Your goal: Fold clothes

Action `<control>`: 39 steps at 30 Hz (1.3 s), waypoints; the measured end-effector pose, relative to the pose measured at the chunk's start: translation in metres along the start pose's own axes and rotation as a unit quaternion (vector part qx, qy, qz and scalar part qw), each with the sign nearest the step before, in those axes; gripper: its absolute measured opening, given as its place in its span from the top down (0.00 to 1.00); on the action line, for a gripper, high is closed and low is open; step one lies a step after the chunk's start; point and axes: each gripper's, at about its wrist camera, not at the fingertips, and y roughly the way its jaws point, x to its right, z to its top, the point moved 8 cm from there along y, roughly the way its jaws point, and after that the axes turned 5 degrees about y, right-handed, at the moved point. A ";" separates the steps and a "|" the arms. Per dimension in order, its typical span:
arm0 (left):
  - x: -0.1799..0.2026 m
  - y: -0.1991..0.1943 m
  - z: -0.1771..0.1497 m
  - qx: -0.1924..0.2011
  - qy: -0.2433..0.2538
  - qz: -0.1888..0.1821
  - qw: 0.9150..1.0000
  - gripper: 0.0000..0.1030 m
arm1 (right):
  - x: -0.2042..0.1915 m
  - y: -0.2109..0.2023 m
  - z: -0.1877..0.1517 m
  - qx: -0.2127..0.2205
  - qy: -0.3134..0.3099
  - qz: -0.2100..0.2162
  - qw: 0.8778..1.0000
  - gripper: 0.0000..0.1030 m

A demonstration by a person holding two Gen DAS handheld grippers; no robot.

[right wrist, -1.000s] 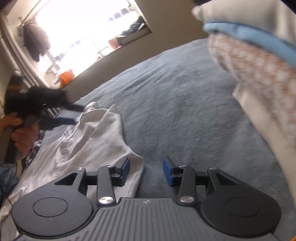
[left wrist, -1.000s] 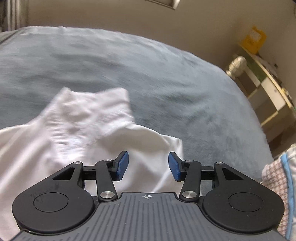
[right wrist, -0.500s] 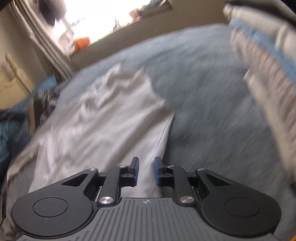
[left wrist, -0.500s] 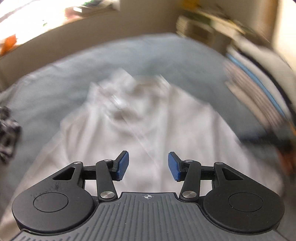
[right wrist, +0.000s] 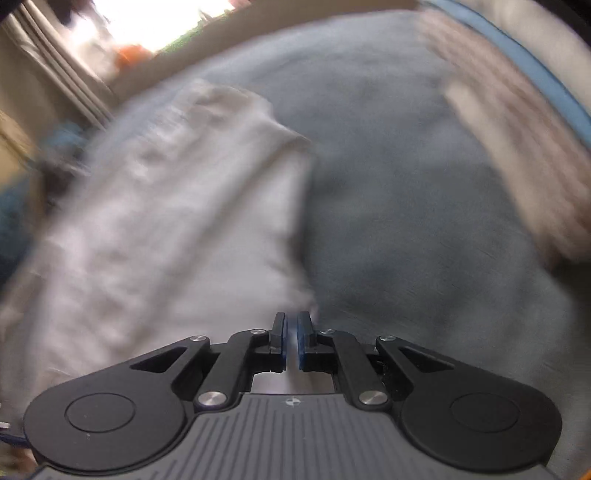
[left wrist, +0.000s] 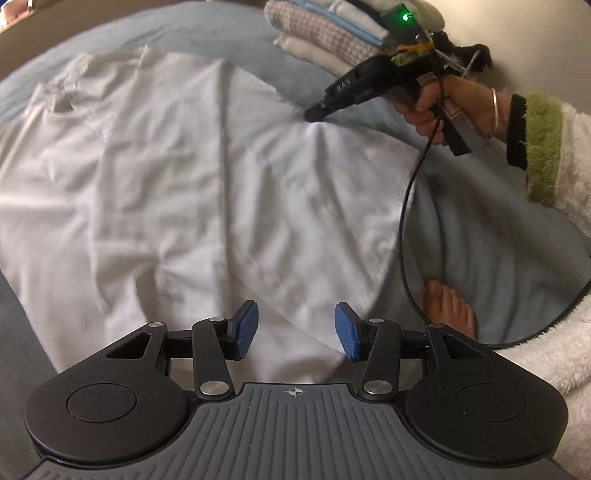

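Your left tongs (left wrist: 296, 334) hang open and empty over the near hem of the white shirt (left wrist: 177, 177). It lies spread flat on the grey-blue bed (left wrist: 480, 229), long axis running straight away from you, hem nearest and collar farthest. Further out, at the shirt's right edge, your right tongs (left wrist: 314, 112) are clamped tight with a fold of that edge pinched between the pads; the cloth peaks up where they bite. So the right hand already has its side. The left is nearer the hem and the opposite edge, which lies out to its left. Beyond the collar end sits the stack of folded clothes (left wrist: 325, 33).
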 end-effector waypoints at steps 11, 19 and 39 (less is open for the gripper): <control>0.019 0.005 -0.024 -0.024 -0.012 -0.011 1.000 0.55 | 0.025 -0.037 -0.048 -0.026 0.034 -0.009 0.999 0.99; 0.020 0.008 -0.030 -0.039 -0.004 0.005 0.999 0.55 | 0.028 -0.072 -0.086 -0.032 -0.012 -0.018 0.999 0.96; -0.005 0.008 -0.031 -0.067 -0.076 0.049 0.994 0.55 | -0.086 -0.106 -0.108 -0.013 -0.199 0.013 0.980 0.95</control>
